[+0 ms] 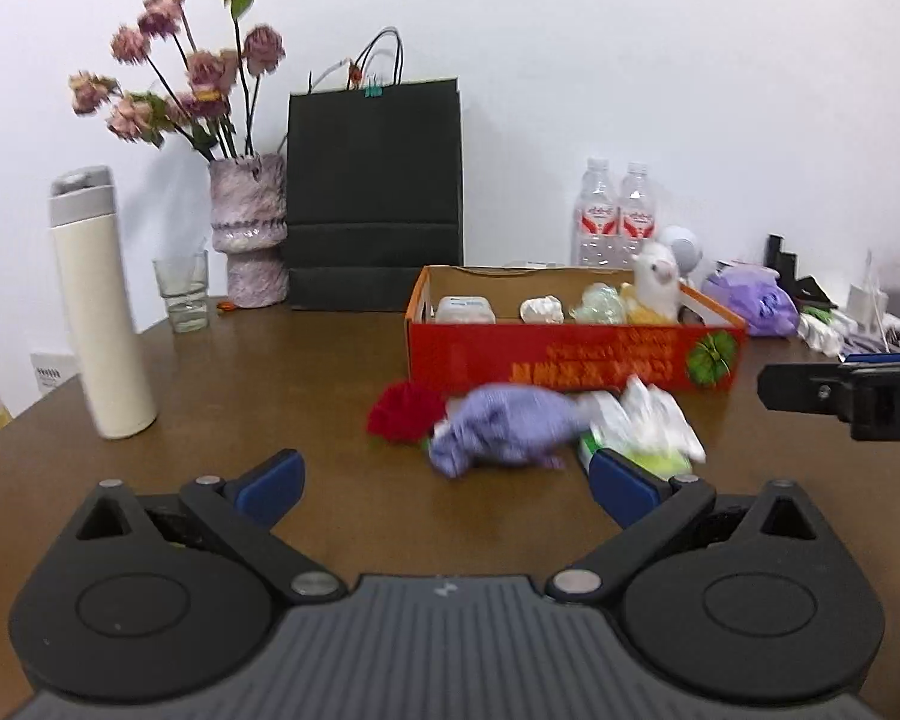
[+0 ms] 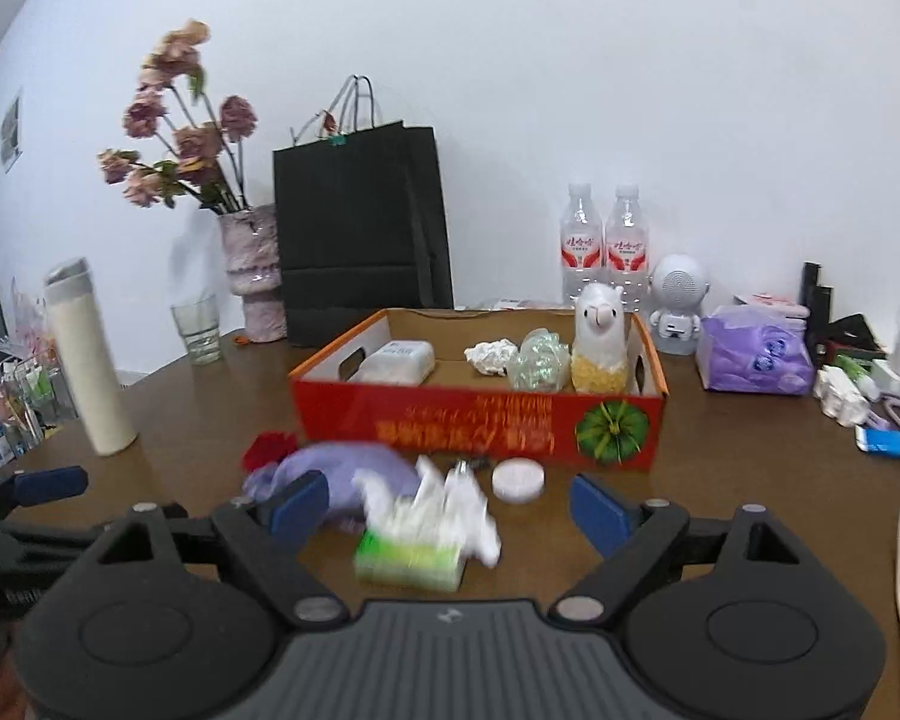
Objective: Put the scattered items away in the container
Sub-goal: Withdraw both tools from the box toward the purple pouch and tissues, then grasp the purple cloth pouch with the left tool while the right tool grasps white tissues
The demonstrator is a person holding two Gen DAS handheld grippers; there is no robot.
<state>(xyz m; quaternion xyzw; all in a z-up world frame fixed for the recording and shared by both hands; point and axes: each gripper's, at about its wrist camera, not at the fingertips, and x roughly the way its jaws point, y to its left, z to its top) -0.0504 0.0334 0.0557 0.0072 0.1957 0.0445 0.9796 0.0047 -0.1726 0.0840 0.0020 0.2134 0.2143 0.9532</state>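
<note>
Red cardboard box point(image 2: 480, 429), open-topped, centre of the right wrist view, standing on a brown wooden table point(image 2: 750, 468).
Contents, left to right: white rectangular pack point(image 2: 399, 360); crumpled white paper point(image 2: 491, 356); clear greenish wrapper ball point(image 2: 537, 366); plush alpaca point(image 2: 600, 339), upright at the right end.

Loose on the table in front of the box, lower centre of frame:
- red fluffy item point(image 2: 268, 447), farthest left;
- lilac cloth bundle point(image 2: 348, 471), just beside it;
- green tissue pack point(image 2: 411, 561) with white tissue sticking up, nearest the camera, blurred;
- small round white lid point(image 2: 517, 479), close to the box front.

Left gripper point(image 1: 444, 483): blue pads spread wide, nothing between them; lilac bundle lies just ahead.
Right gripper point(image 2: 450, 513): pads spread, not pressing anything; tissue pack sits between them.

Background, upper left to right: cream flask point(image 2: 87, 360), drinking glass point(image 2: 197, 330), vase of dried pink flowers point(image 2: 255, 273), black paper bag point(image 2: 360, 228), two water bottles point(image 2: 603, 246), purple tissue packet point(image 2: 753, 354).
</note>
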